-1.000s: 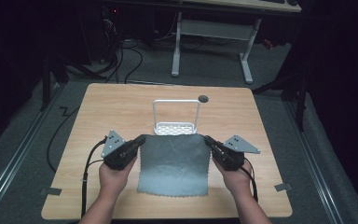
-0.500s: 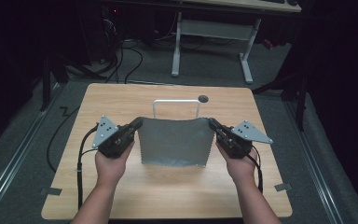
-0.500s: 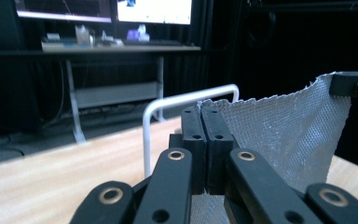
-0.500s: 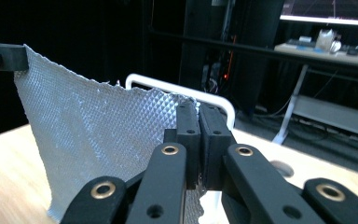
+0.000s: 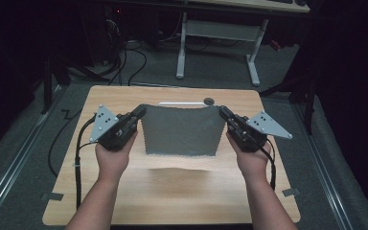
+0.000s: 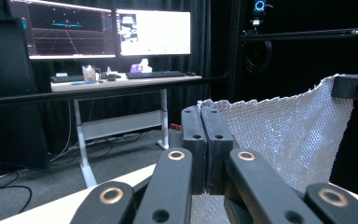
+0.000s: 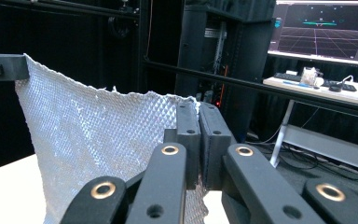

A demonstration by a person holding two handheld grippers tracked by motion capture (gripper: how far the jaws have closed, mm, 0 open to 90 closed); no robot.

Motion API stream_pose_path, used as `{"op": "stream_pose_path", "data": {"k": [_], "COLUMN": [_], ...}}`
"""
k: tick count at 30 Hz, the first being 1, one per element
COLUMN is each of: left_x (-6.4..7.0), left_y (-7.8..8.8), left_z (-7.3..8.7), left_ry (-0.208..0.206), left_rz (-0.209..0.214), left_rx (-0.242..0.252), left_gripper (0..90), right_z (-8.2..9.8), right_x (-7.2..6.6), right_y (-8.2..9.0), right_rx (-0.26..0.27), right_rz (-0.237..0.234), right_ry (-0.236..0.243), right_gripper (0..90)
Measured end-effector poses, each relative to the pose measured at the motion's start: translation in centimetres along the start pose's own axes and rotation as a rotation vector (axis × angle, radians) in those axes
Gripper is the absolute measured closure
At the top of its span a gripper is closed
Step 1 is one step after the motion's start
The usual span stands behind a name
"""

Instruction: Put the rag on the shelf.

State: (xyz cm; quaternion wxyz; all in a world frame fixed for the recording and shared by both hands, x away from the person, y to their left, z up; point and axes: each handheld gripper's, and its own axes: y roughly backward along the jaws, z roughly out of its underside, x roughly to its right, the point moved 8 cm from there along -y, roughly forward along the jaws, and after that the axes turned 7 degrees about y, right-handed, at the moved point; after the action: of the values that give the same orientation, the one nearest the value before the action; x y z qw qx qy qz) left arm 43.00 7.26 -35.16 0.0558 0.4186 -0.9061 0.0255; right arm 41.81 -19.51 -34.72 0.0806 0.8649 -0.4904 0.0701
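While you held both hands above wooden table (image 5: 139, 191), left gripper (image 5: 141, 112) pinched cloth's top left corner, jaws pressed together on fabric. Right gripper (image 5: 222, 111) pinched top right corner, jaws likewise clamped tight. Grey textured cloth (image 5: 182, 132) hung stretched between your grippers, clear of table, lower edge free, shadow on tabletop below. White wire rack (image 5: 179, 103) stood just behind cloth, mostly hidden. Farther off: white-legged desk (image 5: 215, 28), monitors (image 6: 151, 32) and keyboard (image 6: 156, 73) on it.
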Motion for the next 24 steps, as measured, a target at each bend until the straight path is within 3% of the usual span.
{"op": "stream_pose_path", "data": {"k": [4, 10, 13, 24], "left_x": [-0.2, -1.2, -2.2, -5.1], "left_y": [-0.3, -2.2, -3.7, -7.4], "left_z": [-0.3, -0.2, -0.1, 0.2], "left_ry": [-0.008, -0.041, -0.052, -0.047], "left_rz": [-0.006, -0.040, -0.065, -0.092], "left_rx": [0.000, -0.039, -0.051, -0.079], "left_gripper": [90.0, 90.0, 90.0, 90.0], "right_z": [-0.1, -0.3, -0.1, 0.6], "right_x": [0.3, 1.2, 1.9, 4.1], "right_y": [-0.1, -1.1, -2.5, -6.1], "right_rx": [-0.002, -0.011, -0.027, -0.047], "right_rz": [-0.001, 0.008, 0.017, 0.026], "right_ry": [0.001, -0.011, -0.015, -0.057], "right_gripper": [88.6, 88.8, 88.9, 88.9]}}
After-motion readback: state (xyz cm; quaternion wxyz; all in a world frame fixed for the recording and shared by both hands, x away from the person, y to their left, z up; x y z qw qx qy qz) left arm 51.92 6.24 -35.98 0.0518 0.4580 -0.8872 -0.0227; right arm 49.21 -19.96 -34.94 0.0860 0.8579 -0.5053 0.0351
